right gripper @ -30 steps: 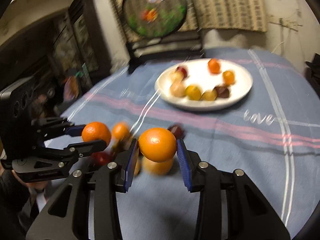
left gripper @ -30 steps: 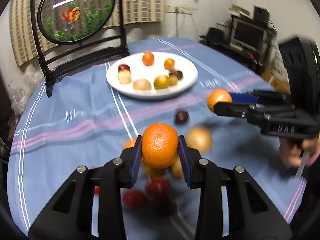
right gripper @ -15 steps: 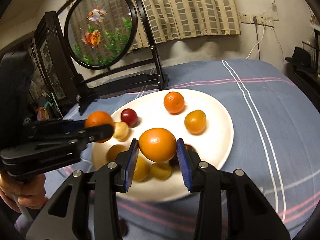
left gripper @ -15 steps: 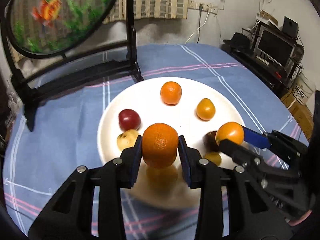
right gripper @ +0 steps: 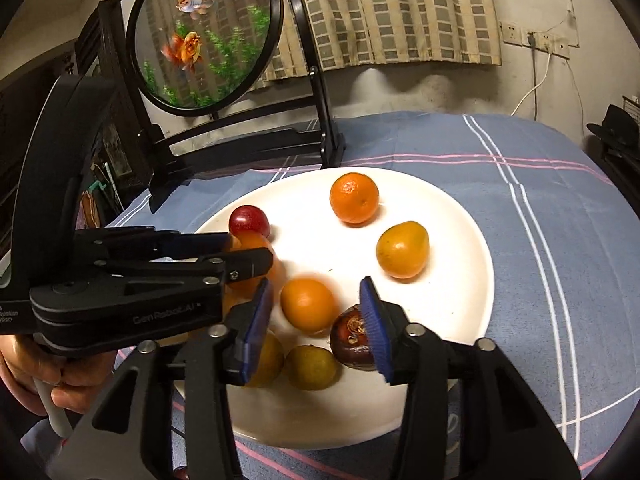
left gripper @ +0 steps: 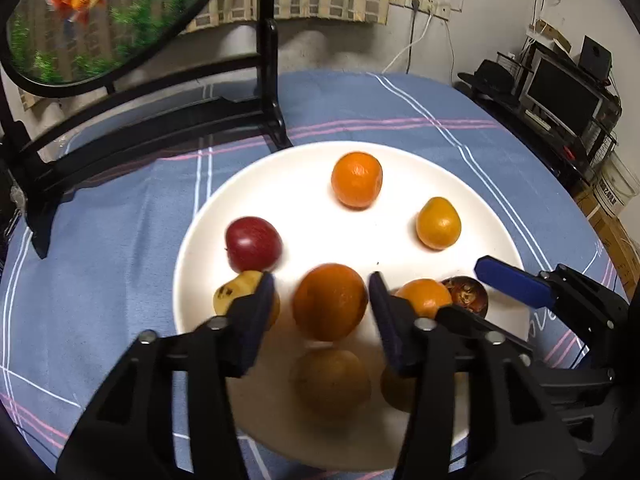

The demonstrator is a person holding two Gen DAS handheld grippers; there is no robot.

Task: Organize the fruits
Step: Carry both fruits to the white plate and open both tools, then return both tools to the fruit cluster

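Both grippers' jaws have just been opening: the left gripper [left gripper: 322,300] and right gripper [right gripper: 316,312] each stand released around an orange. The left's orange [left gripper: 330,301] and the right's orange [right gripper: 308,305] have both left the fingers for the white plate [right gripper: 460,248] at mid-bench. Two more fruits look delivered.

Desk [left gripper: 120,280]: round-edged, covered by a blue tablecloth [right gripper: 540,208] crossed by white and pink stripes.
Plate [left gripper: 208,240]: white, round, laid flat on the cloth near the middle of the desk.
Screen stand [left gripper: 168,116]: black frame, set on the cloth just behind the plate, a round goldfish panel [right gripper: 204,36] held upright in it.
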